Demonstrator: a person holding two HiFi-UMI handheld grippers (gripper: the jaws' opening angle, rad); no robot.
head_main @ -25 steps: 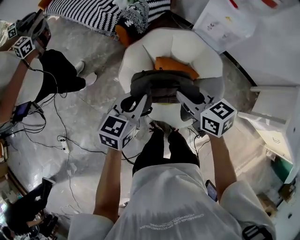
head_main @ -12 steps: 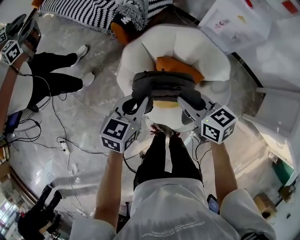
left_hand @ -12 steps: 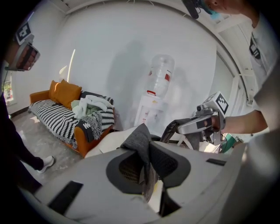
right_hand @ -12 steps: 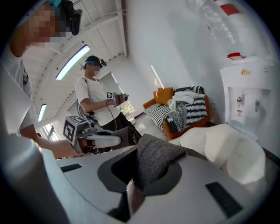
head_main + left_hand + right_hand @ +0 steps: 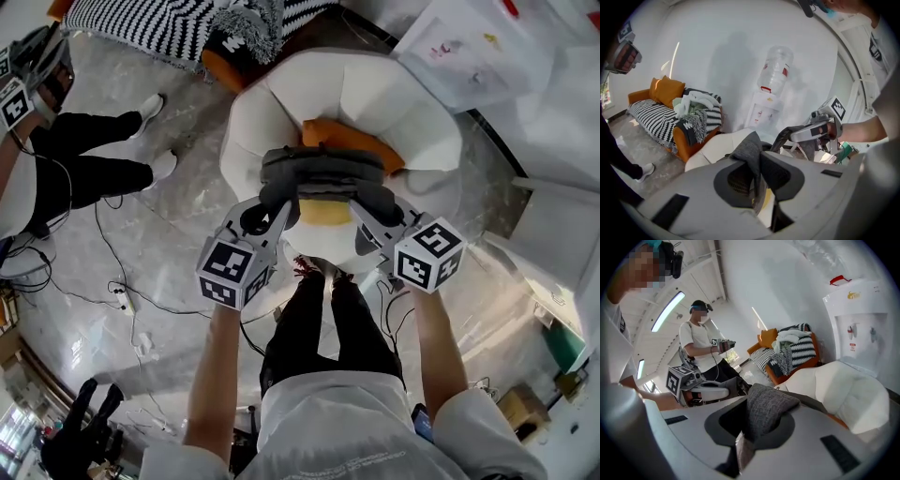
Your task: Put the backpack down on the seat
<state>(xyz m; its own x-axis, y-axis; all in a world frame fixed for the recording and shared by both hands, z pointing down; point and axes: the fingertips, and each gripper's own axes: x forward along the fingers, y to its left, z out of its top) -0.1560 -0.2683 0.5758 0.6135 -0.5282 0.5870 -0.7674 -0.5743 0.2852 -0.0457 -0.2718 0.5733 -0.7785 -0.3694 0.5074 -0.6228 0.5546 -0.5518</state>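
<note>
Backpack (image 5: 323,173) spans nine to three over armchair (image 5: 272,103), left gripper (image 5: 279,199) and right gripper (image 5: 367,202) clamping it; cushion (image 5: 352,141) at twelve.

Orange sofa (image 5: 679,139) stands beyond the jaws, to the left. It carries a black-and-white striped throw (image 5: 651,117) and a heap of clothes (image 5: 696,103). Water dispenser (image 5: 761,112) is straight ahead against the wall, with its bottle (image 5: 776,68) fitted (clear plastic). Cables (image 5: 112,272) trail over the marble floor (image 5: 187,187) left of the jaws. A second person (image 5: 701,345) stands further left.
</note>
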